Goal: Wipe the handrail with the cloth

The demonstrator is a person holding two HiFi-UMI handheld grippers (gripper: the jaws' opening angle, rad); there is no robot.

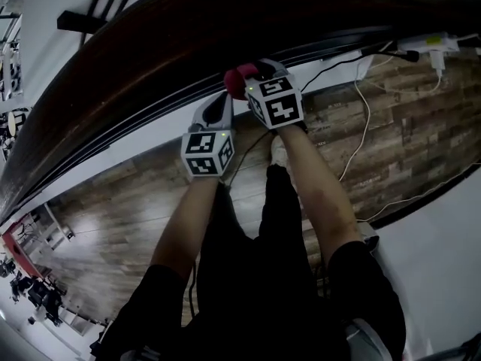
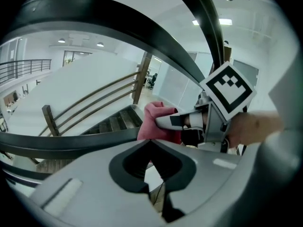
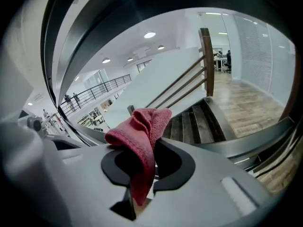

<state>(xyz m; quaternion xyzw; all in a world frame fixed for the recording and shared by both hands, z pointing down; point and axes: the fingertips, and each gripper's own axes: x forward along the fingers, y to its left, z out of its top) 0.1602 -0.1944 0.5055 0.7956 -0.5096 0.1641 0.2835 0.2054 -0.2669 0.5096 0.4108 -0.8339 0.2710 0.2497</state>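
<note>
The soft, light red terry cloth (image 3: 142, 136) sits bunched at centre frame, clamped in the right tongs (image 3: 139, 188), by the dark brown wooden handrail's (image 1: 188, 28) edge. The left tongs (image 2: 158, 193) are together, empty. Limp fabric probably folds and slips; a thick bunch holds best.

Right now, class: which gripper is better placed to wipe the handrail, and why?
Right: the right gripper is shut on the red cloth by the handrail; the left gripper holds nothing.
</note>
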